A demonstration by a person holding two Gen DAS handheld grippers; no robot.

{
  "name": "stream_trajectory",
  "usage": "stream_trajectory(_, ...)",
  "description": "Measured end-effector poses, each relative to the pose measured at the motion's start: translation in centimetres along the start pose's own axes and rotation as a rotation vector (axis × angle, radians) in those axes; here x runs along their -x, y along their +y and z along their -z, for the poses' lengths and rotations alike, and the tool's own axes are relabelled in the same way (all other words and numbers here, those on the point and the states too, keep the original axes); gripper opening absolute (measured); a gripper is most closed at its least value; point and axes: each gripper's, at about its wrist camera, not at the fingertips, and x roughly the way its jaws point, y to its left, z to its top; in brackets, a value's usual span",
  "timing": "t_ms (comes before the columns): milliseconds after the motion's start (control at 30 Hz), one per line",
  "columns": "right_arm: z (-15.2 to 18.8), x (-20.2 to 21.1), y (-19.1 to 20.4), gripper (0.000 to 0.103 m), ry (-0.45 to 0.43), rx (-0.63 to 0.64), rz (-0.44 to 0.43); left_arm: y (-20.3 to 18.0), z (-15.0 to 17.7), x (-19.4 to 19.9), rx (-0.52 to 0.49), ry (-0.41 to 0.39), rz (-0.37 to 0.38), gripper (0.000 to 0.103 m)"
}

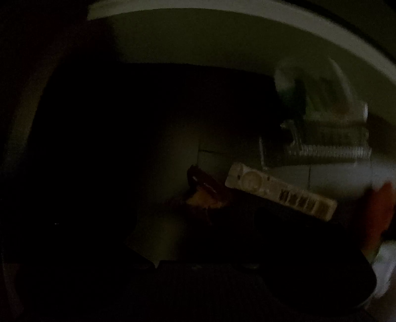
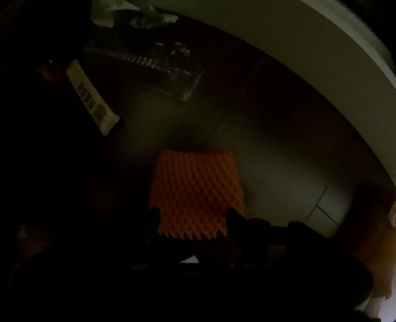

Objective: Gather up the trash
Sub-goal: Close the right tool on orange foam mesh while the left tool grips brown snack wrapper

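The scene is very dark. In the right wrist view an orange foam fruit net (image 2: 195, 193) lies on the tiled floor (image 2: 284, 178), its near edge between the two dark fingers of my right gripper (image 2: 190, 223), which stands open around it. A cream wrapper with dark print (image 2: 92, 97) and a clear plastic tray (image 2: 148, 67) lie further off at upper left. In the left wrist view the same cream wrapper (image 1: 279, 192) lies ahead, beside a brown-orange wrapper (image 1: 205, 190). The left gripper's fingers are lost in shadow.
A pale curved rim or wall (image 2: 321, 57) arcs across the top right; it also shows in the left wrist view (image 1: 222, 32). A clear plastic tray with a green-printed bag behind it (image 1: 326, 123) sits at right. Crumpled green-white packaging (image 2: 133, 12) lies at the top.
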Motion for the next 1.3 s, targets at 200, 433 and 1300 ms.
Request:
stream_trajectory(200,-0.5,-0.8,0.0,0.058,0.023,-0.007,-0.008,-0.5,0.0,-1.1,-0.082,0.024,0.008,0.08)
stream_trajectory(433,-1.1,-1.0,0.1,0.057,0.042,0.036,0.014,-0.3,0.1,-1.7,-0.061,0.052,0.031,0.052)
stream_trajectory(1300,-0.3,1.9,2.3,0.0,-0.025,0.096,0.031,0.8,1.9,-0.2,0.087,0.0,0.045,0.006)
